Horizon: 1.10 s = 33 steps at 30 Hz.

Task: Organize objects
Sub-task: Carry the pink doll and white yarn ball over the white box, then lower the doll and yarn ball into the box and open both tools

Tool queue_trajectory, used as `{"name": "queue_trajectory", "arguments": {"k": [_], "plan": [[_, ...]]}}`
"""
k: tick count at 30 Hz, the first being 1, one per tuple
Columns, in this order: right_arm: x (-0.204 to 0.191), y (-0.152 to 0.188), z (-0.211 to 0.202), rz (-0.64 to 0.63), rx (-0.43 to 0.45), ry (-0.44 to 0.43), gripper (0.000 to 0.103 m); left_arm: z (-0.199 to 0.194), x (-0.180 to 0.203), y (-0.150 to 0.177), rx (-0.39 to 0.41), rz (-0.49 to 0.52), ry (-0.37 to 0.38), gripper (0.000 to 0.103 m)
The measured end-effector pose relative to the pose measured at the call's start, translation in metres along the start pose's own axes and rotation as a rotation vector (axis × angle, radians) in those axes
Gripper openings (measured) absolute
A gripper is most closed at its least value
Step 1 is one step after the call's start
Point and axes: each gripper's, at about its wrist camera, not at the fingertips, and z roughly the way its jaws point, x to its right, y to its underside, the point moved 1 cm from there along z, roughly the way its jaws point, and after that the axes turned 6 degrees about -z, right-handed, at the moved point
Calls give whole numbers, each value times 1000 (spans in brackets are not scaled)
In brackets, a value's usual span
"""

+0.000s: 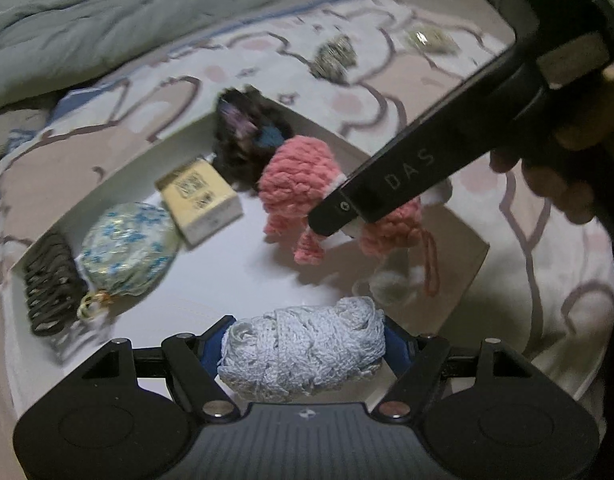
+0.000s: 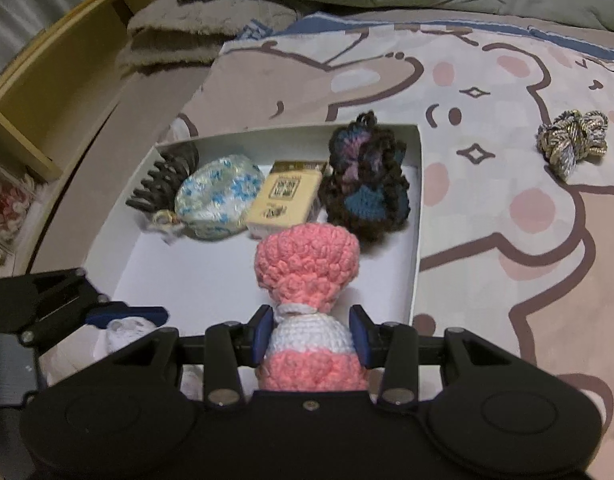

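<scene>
Clearly both loads are soft, light yarn: the right gripper (image 2: 313, 340) pinches the pink doll (image 2: 307, 268) at its white waist over the box (image 2: 418, 208), dark flower (image 2: 367, 184) at one o'clock; the left gripper (image 1: 305, 354) squeezes a white bundle (image 1: 303, 350).

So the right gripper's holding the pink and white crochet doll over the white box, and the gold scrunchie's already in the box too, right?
Not quite: the gold scrunchie lies outside the white box, on the bedspread, as the right wrist view shows. The right gripper does hold the pink and white crochet doll over it.
</scene>
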Motion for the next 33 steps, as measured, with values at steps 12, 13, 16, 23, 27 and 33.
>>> {"name": "queue_trajectory", "arguments": {"k": [12, 13, 16, 23, 27, 33], "plan": [[0, 5, -6, -42, -51, 26, 53, 10, 5, -5, -36, 23, 10, 91], [1, 5, -8, -47, -47, 21, 52, 6, 3, -5, -35, 7, 11, 91], [3, 3, -14, -56, -39, -1, 48, -7, -7, -2, -21, -62, 19, 91], [-2, 1, -14, -76, -41, -57, 45, -25, -40, 5, 30, -292, -26, 79], [-8, 5, -7, -104, -60, -59, 43, -17, -54, 6, 29, -412, -45, 69], [-13, 13, 4, -208, -85, 10, 40, 0, -55, 6, -2, -445, -82, 69]]}}
